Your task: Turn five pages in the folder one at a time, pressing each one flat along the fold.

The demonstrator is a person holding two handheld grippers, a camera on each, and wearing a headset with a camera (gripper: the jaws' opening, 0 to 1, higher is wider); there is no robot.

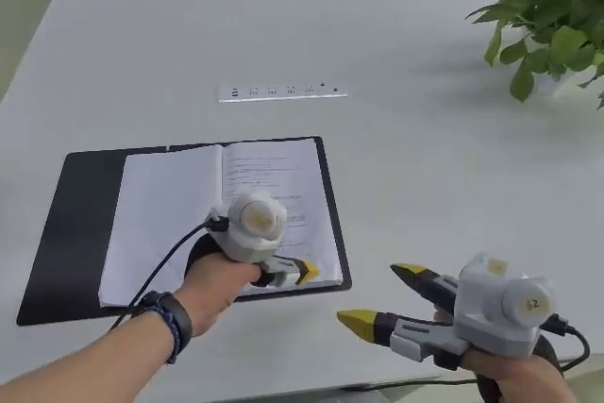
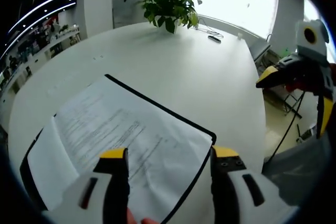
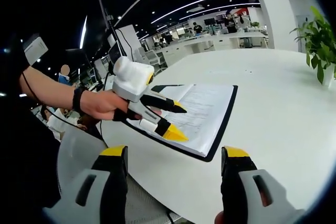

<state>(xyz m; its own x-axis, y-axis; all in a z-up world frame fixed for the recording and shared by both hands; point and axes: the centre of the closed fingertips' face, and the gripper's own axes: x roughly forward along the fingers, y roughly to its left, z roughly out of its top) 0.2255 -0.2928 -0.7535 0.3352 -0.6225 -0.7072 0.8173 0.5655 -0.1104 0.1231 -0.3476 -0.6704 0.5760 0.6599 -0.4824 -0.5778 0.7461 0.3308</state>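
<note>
partly hidden behind the wide-open left gripper (image 2: 170, 153), the folder (image 1: 74, 233) has blurred print. right gripper (image 1: 382, 295) gapes wide, empty.

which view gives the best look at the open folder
The head view: the whole folder lies open from above, cover and both pages, with the left gripper over its lower right corner. The left gripper view crops it close; the right gripper view sees it slanted, partly behind that gripper.
</note>
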